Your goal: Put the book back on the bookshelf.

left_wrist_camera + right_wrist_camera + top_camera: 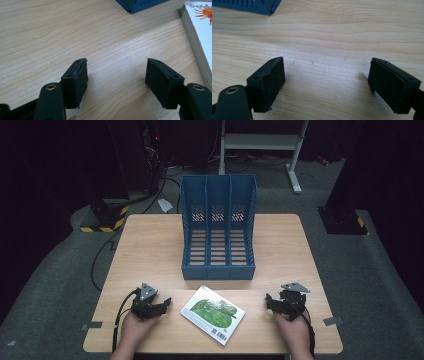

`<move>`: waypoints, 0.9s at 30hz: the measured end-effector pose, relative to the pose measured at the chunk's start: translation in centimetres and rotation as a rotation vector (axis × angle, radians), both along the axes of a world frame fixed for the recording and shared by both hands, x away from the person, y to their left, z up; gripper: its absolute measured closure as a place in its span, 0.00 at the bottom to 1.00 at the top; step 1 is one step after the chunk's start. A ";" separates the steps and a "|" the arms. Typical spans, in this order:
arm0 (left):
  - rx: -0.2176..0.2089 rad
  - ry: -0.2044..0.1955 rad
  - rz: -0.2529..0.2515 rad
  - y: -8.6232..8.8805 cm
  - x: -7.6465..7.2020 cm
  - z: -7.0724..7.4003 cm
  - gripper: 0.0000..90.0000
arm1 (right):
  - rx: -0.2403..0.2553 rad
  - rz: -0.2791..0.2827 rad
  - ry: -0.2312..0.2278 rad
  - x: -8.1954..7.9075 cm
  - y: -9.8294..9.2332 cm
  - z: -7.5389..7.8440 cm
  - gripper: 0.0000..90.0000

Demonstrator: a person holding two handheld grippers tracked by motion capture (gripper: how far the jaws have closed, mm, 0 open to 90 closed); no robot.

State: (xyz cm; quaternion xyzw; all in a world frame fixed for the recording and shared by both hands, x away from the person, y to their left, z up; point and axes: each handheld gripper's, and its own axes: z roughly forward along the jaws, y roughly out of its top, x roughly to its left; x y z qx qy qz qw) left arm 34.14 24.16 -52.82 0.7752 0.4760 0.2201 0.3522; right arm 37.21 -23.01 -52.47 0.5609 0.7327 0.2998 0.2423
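At the table's (150, 245) near edge, left gripper (165, 302) and right gripper (270, 301), jaws released, flank a flat, white-and-green book (212, 314); bare wood between.

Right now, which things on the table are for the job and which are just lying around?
For the job:
- flat picture book with a white and green cover
- blue plastic three-slot file rack
- left gripper, open
- right gripper, open

Just lying about:
- grey tape strips on the wooden table's edges
- white metal stand behind
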 end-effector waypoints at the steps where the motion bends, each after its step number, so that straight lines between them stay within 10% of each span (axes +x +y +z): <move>1: 0.000 0.000 0.000 0.0 0.0 0.0 0.38 | 0.000 -0.001 0.001 0.0 0.0 0.0 0.15; 27: 0.000 0.000 0.000 0.0 0.0 0.0 0.38 | -0.002 0.033 -0.015 -0.4 0.1 0.1 0.26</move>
